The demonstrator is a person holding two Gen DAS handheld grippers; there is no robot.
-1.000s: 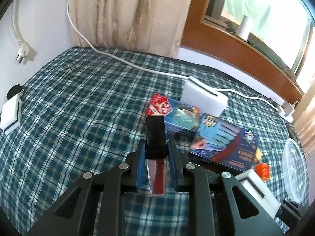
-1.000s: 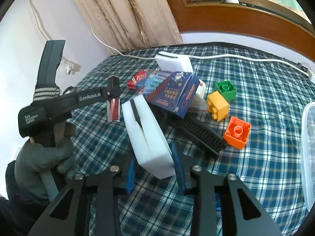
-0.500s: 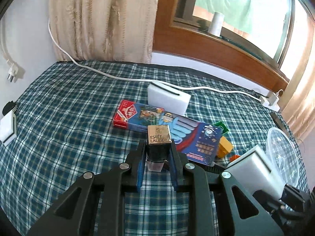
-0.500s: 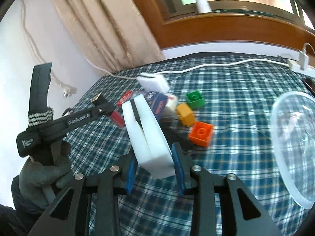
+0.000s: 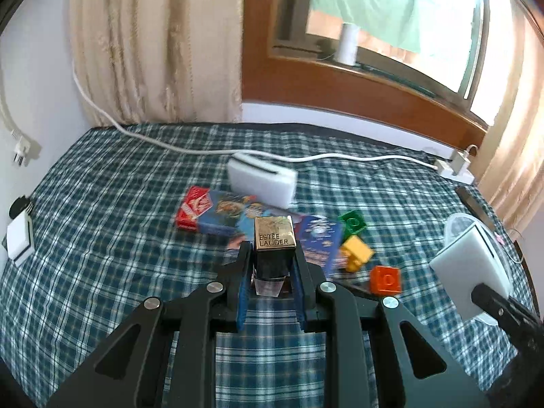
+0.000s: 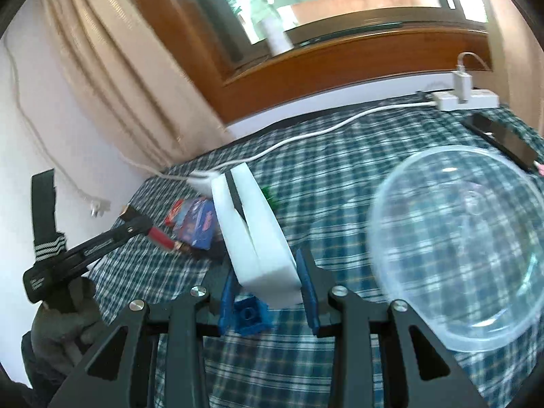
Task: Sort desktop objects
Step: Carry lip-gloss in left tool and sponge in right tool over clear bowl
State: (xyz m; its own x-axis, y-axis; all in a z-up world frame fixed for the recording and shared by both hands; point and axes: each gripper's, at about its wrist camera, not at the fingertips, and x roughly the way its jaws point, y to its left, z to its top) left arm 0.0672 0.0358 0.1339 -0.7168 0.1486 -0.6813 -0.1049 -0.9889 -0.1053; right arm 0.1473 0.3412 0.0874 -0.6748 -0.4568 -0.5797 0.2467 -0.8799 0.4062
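Both hands swung toward clear bowl (image 6: 455,244); left gripper (image 5: 272,272) clamps lipstick (image 5: 274,248); right gripper (image 6: 268,292) clamps white sponge (image 6: 255,234).

Two white foam blocks: one (image 5: 261,183) lies on the checked cloth, the other (image 6: 253,234) is clamped in a gripper. Four toy bricks: one green (image 5: 353,221), one yellow (image 5: 357,253), one orange (image 5: 386,279) and one blue (image 6: 250,316). Two printed boxes lie side by side, one red and blue (image 5: 217,213), the other blue (image 5: 319,241). One lipstick (image 5: 273,250), gold-capped. One clear plastic bowl (image 6: 455,224). One white power strip (image 6: 465,100). One dark phone (image 6: 503,139). Two grippers, one (image 5: 272,272) per hand, the other (image 6: 268,292) beside the bowl.
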